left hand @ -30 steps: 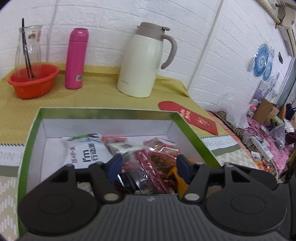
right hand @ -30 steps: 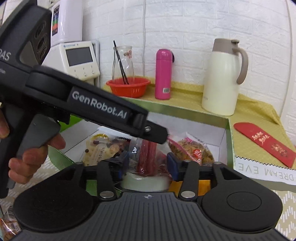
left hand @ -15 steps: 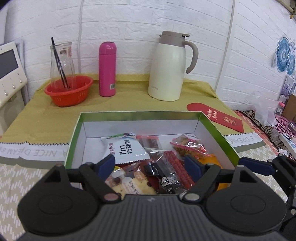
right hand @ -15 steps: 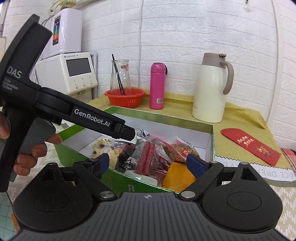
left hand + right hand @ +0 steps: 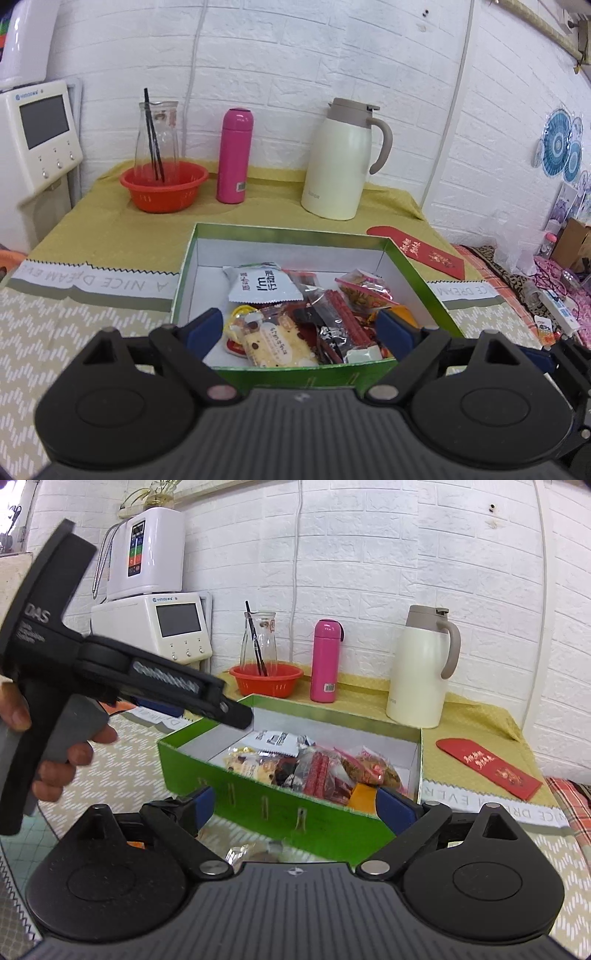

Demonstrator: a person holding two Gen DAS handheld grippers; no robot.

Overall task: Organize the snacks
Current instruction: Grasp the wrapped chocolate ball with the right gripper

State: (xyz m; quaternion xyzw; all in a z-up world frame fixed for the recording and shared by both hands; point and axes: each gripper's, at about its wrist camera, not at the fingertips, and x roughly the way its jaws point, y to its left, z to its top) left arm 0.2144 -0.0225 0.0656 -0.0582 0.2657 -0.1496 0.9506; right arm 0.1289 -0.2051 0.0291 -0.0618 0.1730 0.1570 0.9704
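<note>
Snacks [image 5: 314, 317] sit piled in the green box [image 5: 295, 373] on the bench [image 5: 92, 332] — white "I'm" packet [image 5: 264, 286] at 12 o'clock of the pile, yellow biscuit pack [image 5: 277, 345] at 6, red stick pack [image 5: 347, 321] toward 3, orange nut bag [image 5: 365, 290] at 1. Left gripper [image 5: 301, 330] fingers [image 5: 205, 328] spread wide, just been opening, nothing between them; they hang over the box's near edge. Right gripper [image 5: 295, 805] fingers [image 5: 395, 808] also wide apart, empty, just short of the box's near wall [image 5: 277, 812]. A hand [image 5: 55, 749] grips the left gripper's handle at 9 o'clock in the right wrist view. Beyond the box at 12 — red basket [image 5: 164, 186] with glass carafe [image 5: 157, 142], pink flask [image 5: 234, 155], cream thermal jug [image 5: 341, 158]. Red envelope [image 5: 417, 251] at 2 o'clock.
</note>
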